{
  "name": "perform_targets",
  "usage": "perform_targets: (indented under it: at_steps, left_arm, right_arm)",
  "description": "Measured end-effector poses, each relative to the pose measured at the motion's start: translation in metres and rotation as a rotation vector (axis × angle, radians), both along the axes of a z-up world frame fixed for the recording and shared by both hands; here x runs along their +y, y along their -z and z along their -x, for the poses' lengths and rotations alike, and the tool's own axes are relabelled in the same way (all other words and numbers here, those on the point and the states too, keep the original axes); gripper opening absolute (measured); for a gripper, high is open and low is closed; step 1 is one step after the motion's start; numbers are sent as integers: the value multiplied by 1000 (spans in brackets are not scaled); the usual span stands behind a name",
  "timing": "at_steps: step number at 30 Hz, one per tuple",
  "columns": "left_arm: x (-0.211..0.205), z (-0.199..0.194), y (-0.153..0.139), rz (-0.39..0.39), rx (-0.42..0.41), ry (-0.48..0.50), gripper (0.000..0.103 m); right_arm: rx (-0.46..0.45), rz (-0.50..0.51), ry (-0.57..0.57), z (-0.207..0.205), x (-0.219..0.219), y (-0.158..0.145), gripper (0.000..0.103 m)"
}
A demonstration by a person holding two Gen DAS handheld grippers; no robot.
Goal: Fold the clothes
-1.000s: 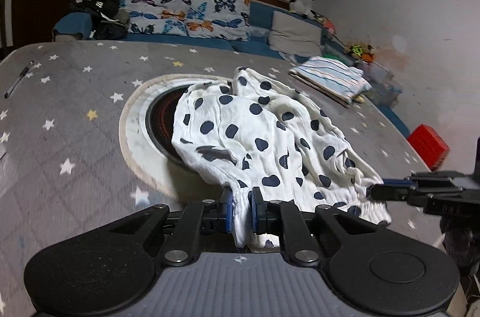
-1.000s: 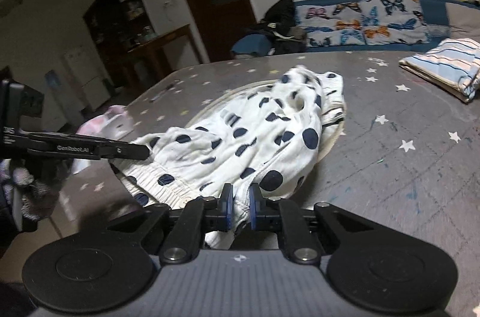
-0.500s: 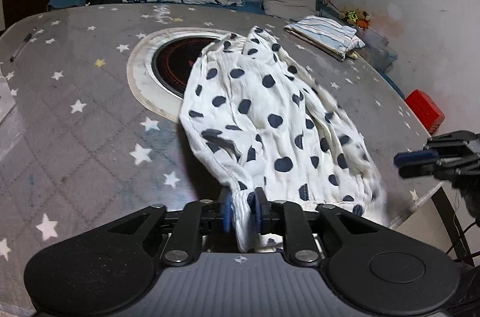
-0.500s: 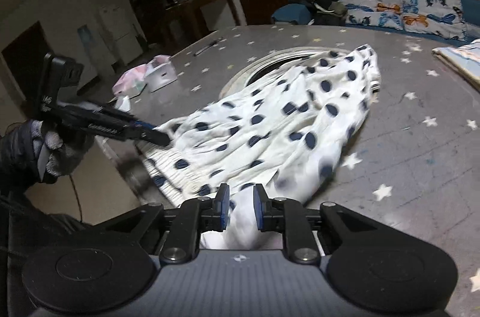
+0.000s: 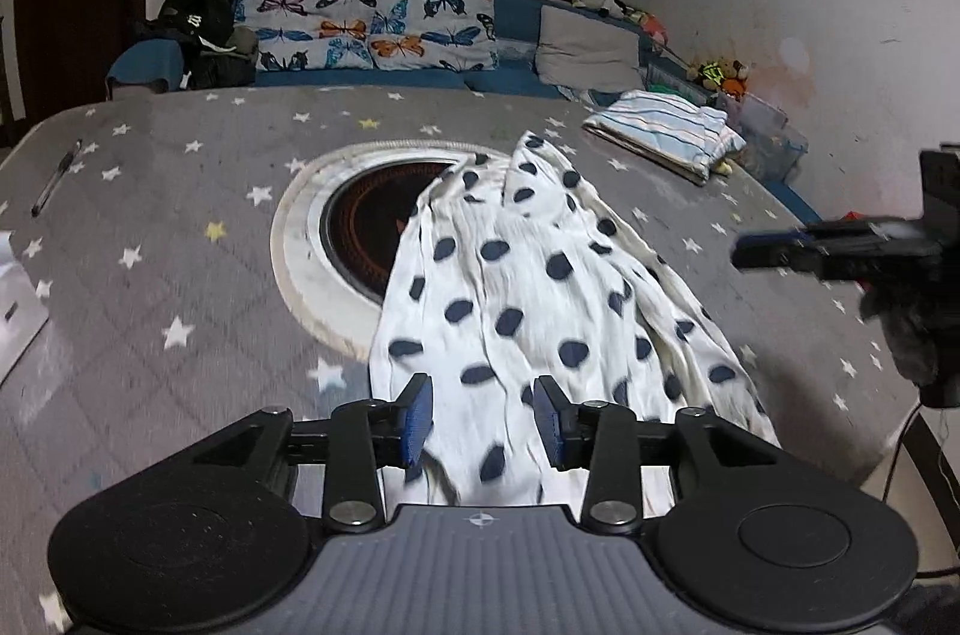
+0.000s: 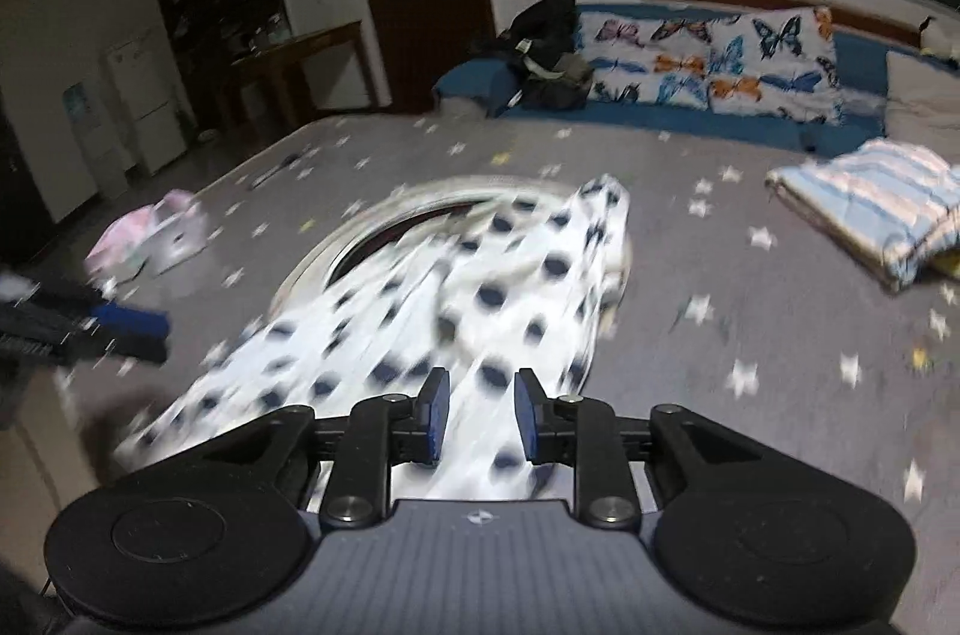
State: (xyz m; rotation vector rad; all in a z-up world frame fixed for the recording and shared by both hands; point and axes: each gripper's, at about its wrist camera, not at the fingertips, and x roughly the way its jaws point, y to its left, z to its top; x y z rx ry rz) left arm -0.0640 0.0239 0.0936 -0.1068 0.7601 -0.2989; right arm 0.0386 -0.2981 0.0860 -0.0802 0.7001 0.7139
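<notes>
A white garment with dark blue dots lies stretched out on the grey star-print table, its far end over the round inset and its near end at the table's front edge. My left gripper is open just above the near hem, holding nothing. My right gripper is open above the same garment, which is blurred here. Each gripper shows in the other's view, the right one at the right and the left one at the left.
A folded striped cloth lies at the far right of the table. A pen and a paper sheet lie at the left. A pink bundle sits on the left side. A sofa with butterfly cushions stands behind.
Both grippers have opened and let go of the garment's hem. The garment has dropped flat onto the table, and both grippers have lifted slightly.
</notes>
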Motion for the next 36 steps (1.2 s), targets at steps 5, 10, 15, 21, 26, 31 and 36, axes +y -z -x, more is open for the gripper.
perform_targets:
  at_steps: [5, 10, 15, 21, 26, 31, 36]
  left_arm:
    - [-3, -26, 6, 6, 9, -18, 40]
    - [-4, -53, 7, 4, 6, -34, 44]
    - [-12, -92, 6, -26, -23, -62, 44]
    - [-31, -155, 11, -100, -54, -53, 43]
    - [-49, -205, 22, -129, -58, 3, 42]
    - [-71, -232, 36, -158, -54, 87, 42]
    - [-83, -250, 49, -199, -50, 117, 42]
  right_arm:
    - [-33, 4, 36, -55, 20, 2, 30]
    - [-38, 25, 66, -105, 42, 7, 33]
    - [-16, 30, 106, -151, 58, 18, 37]
    - [14, 43, 111, -183, 72, 32, 37]
    - [50, 35, 109, -200, 80, 42, 36]
    - [93, 0, 99, -210, 84, 48, 29]
    - [118, -8, 79, -212, 86, 51, 14]
